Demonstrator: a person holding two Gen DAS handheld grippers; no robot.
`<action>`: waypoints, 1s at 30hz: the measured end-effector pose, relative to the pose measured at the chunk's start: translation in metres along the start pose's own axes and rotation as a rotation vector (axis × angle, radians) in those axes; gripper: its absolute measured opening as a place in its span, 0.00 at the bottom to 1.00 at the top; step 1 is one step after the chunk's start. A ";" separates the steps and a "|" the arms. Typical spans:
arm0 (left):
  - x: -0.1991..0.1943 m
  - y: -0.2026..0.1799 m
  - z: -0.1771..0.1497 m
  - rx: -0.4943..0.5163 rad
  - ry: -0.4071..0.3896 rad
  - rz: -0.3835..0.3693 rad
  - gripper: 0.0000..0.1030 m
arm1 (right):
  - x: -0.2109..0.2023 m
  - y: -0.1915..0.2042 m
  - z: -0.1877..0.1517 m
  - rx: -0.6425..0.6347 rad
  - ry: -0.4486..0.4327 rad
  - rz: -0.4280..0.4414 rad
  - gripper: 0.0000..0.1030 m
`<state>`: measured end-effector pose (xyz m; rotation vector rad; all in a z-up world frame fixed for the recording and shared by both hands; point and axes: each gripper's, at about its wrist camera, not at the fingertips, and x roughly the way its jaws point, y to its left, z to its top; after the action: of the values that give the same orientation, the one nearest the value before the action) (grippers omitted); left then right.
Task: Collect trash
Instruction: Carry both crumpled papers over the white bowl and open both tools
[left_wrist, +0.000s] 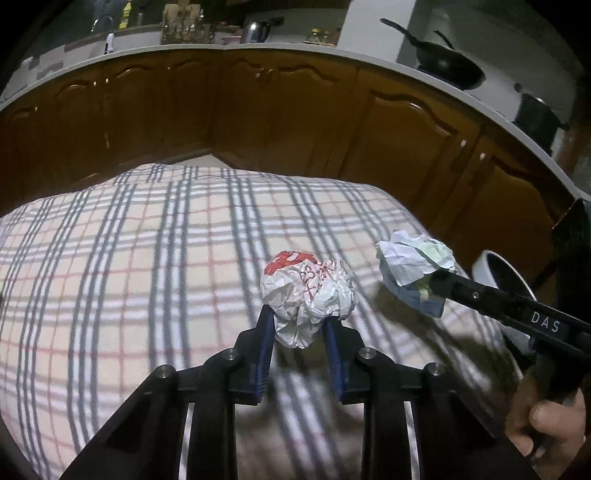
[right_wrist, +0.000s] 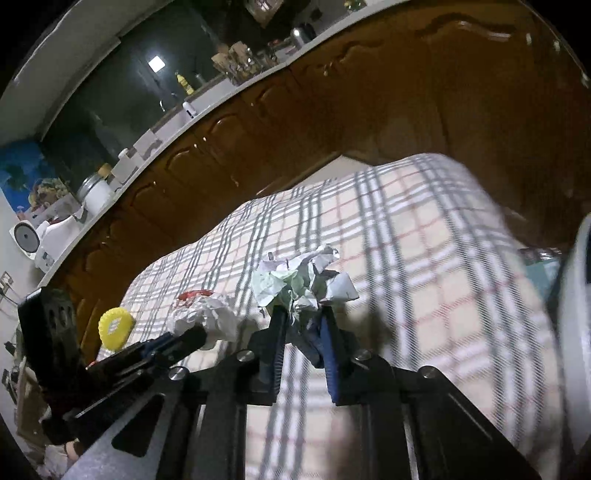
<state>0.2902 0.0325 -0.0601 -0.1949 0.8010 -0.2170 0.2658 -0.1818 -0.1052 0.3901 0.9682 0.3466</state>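
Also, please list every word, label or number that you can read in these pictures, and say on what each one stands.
"DAS": white letters on the black finger of the right gripper.
Red handwriting and a red print on the crumpled paper ball in the left gripper: too creased to read.
Labels on the yellow bottle on the counter: too small to read.

Checked cloth (left_wrist: 122, 266) over the desk: woven, matt, soft-looking. Red-printed paper ball (left_wrist: 306, 291): crumpled, matt, creased all over. Pale green-and-white paper wad (right_wrist: 295, 284): same rough crumple. Cabinet doors (left_wrist: 280, 110): brown wood, high gloss, catching light spots. Left gripper (left_wrist: 301, 325) frame matt black plastic, ribbed blue pads (left_wrist: 334, 354), shiny metal pins (left_wrist: 367, 352). Wok (left_wrist: 450, 66): dark, dull sheen.
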 end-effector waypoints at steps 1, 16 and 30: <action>-0.003 -0.005 -0.004 0.004 0.004 -0.007 0.24 | -0.006 -0.002 -0.003 -0.001 -0.006 -0.007 0.18; -0.034 -0.077 -0.039 0.116 0.009 -0.076 0.24 | -0.110 -0.025 -0.050 -0.007 -0.140 -0.118 0.18; -0.042 -0.132 -0.054 0.194 0.030 -0.126 0.24 | -0.152 -0.054 -0.068 0.062 -0.183 -0.156 0.18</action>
<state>0.2074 -0.0875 -0.0344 -0.0587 0.7931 -0.4155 0.1351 -0.2867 -0.0553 0.3929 0.8253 0.1369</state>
